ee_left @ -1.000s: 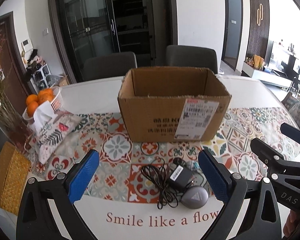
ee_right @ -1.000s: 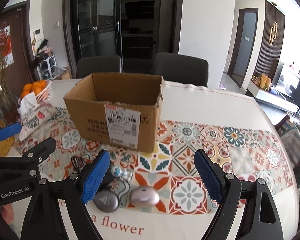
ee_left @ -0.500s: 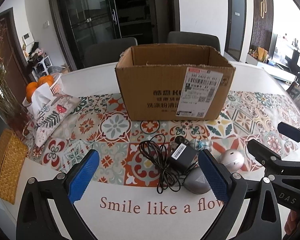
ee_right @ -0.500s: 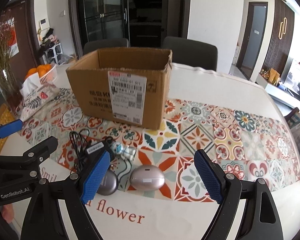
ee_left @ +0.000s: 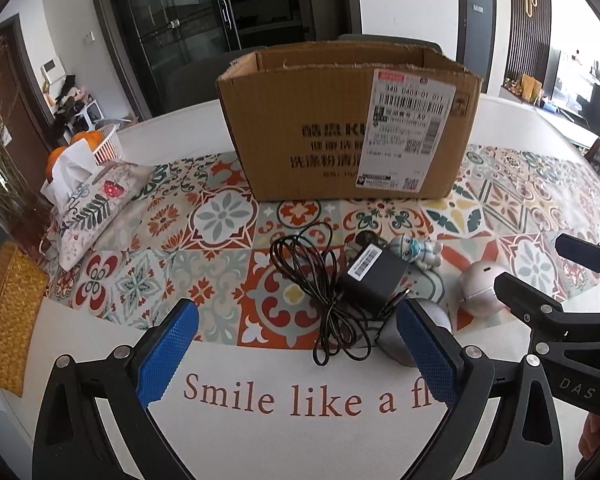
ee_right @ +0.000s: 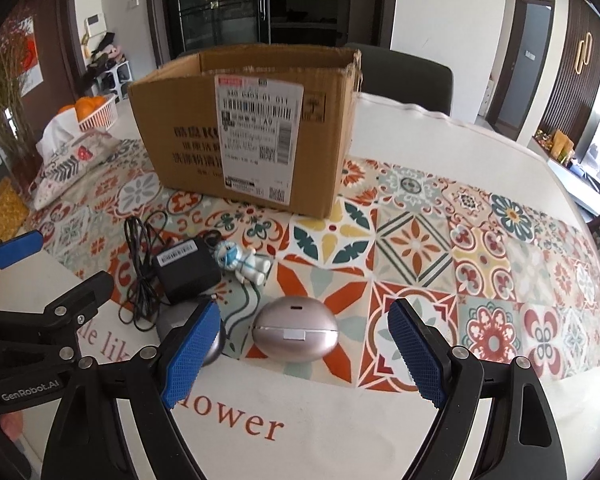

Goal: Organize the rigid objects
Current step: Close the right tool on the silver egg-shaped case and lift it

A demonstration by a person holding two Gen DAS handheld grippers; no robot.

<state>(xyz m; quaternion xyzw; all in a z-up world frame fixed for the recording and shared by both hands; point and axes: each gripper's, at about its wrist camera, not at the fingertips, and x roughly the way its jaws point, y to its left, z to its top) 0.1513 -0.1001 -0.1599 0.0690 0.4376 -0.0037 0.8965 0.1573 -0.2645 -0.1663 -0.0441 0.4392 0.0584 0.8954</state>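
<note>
Patterned tablecloth (ee_right: 420, 240), cardboard box (ee_right: 252, 128) far, black adapter (ee_left: 370, 276) near, left gripper (ee_left: 296, 348) and right gripper (ee_right: 300, 356) both agape, empty.

Showing a brown cardboard box (ee_left: 340, 136), black adapter (ee_left: 370, 276) and cable (ee_left: 320, 280), pinkish pearl case (ee_right: 295, 328), grey case (ee_left: 396, 340), floral tile-patterned tablecloth (ee_right: 420, 240), blue gripper pads (ee_right: 190, 354).
</note>
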